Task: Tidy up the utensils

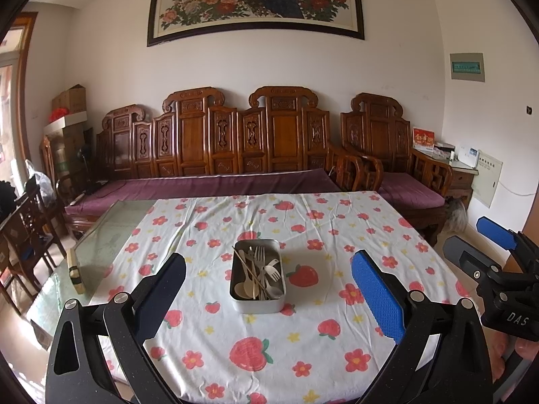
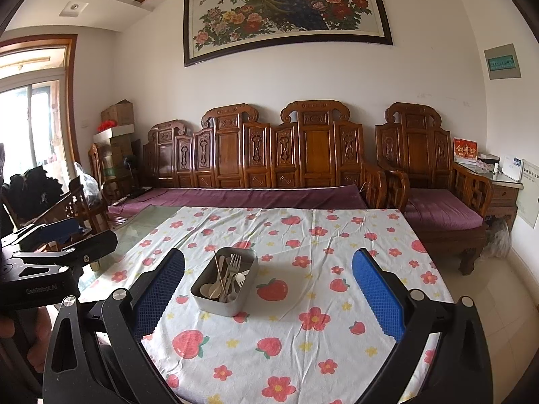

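A metal tin (image 1: 257,303) stands in the middle of the table on a flowered cloth (image 1: 303,336). Forks, spoons and chopsticks (image 1: 259,272) lie inside it. My left gripper (image 1: 269,289) is open and empty, held back from the near side of the tin. My right gripper (image 2: 269,289) is open and empty, also short of the tin (image 2: 219,303), which lies left of centre in its view, the utensils (image 2: 227,277) inside. Each gripper shows at the edge of the other's view, the right one (image 1: 498,256) and the left one (image 2: 64,239).
The cloth covers most of a glass table top (image 1: 101,245); a small wooden block (image 1: 75,269) lies on the bare glass at the left. A carved wooden sofa (image 1: 235,141) stands behind the table, chairs (image 1: 23,229) at the left.
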`<state>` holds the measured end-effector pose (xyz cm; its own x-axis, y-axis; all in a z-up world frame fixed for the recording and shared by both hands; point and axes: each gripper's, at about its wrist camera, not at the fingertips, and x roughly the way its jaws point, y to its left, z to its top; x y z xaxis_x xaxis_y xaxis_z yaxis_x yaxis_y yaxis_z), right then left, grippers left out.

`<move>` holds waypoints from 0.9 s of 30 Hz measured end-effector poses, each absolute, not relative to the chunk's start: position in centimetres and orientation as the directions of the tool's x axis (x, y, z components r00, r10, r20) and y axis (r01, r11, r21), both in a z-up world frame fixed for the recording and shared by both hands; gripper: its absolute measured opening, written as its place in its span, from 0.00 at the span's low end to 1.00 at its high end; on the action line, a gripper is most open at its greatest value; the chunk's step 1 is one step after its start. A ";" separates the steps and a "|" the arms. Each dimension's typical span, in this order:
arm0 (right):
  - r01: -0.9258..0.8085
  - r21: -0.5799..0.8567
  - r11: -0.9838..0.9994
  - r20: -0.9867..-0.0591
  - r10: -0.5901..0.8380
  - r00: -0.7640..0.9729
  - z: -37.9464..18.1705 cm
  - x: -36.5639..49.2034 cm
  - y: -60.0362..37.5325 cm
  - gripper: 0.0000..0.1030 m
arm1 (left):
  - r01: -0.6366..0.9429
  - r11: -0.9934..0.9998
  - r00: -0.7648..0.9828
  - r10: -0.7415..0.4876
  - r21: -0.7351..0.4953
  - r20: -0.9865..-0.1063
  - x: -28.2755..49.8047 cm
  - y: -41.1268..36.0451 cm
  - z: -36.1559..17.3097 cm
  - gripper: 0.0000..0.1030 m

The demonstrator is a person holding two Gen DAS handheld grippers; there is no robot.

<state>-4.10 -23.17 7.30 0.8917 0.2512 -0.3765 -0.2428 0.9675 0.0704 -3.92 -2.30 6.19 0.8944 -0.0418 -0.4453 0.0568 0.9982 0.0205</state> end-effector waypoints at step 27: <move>-0.233 0.068 0.970 -0.377 0.241 0.894 6.9 -4.1 -23.2 0.97 | 0.061 0.998 0.898 -0.048 0.016 -0.437 -4.2 -2.0 6.0 0.92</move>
<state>-4.14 -23.18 6.88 0.8944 0.2415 -0.3765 -0.2334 0.9700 0.0676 -4.17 -2.01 6.02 0.8980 -0.0479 -0.4375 0.0610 0.9980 0.0160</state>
